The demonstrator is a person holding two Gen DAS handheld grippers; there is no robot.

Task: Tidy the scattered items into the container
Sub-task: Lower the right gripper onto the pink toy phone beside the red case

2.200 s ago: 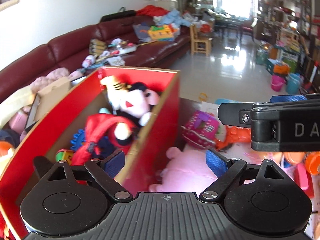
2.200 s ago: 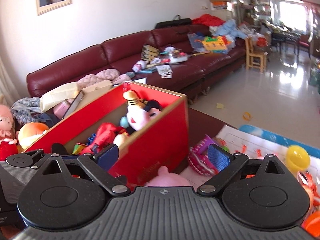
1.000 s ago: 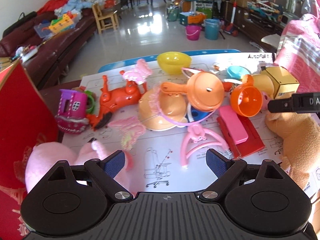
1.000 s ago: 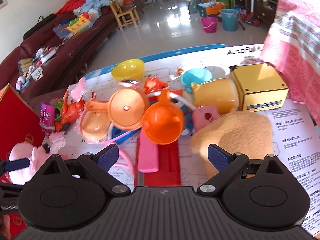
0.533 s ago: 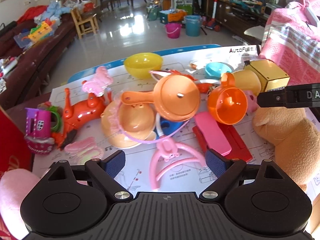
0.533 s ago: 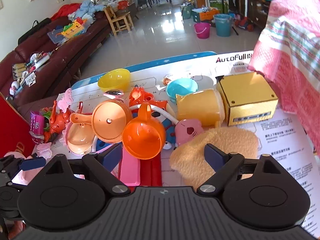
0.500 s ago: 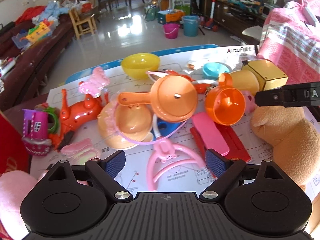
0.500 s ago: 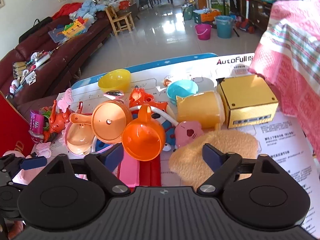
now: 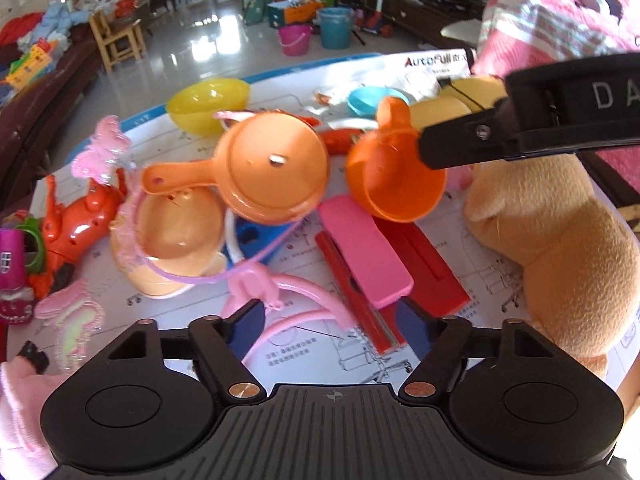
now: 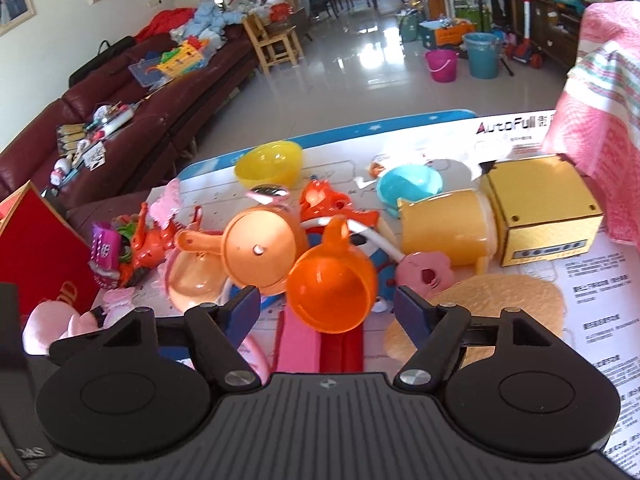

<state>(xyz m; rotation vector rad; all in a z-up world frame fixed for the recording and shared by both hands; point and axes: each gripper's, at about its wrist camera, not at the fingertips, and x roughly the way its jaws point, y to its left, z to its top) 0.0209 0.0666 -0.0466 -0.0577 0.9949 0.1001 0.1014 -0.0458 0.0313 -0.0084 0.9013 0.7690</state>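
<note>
Toys lie heaped on the white sheet (image 10: 592, 280) over the table: an orange scoop (image 10: 332, 292), a pale orange pan (image 10: 260, 256), a pink block (image 9: 364, 248) on a red tray (image 9: 424, 264), a pink hairband (image 9: 296, 300) and a tan plush (image 9: 560, 248). Only the right wrist view takes in the red box (image 10: 36, 256) at the far left edge, with a pink plush (image 10: 48, 324) against its wall, and the gold box (image 10: 544, 208) beside a yellow cup (image 10: 444, 224) under the pink cloth (image 10: 600, 120). Only the left wrist view shows the red tray whole, and the right gripper's body crossing in over the scoop from the right. The left gripper (image 9: 332, 320) hangs over the hairband and the near end of the pink block, jaws apart and closing, pads touching nothing. The right gripper (image 10: 328, 312) has its jaws apart and closing with the scoop between them, not yet pinched. Open sheet lies to the right, past the tan plush; the left side is crowded up to the red box, and the far edge drops to bare floor.
</note>
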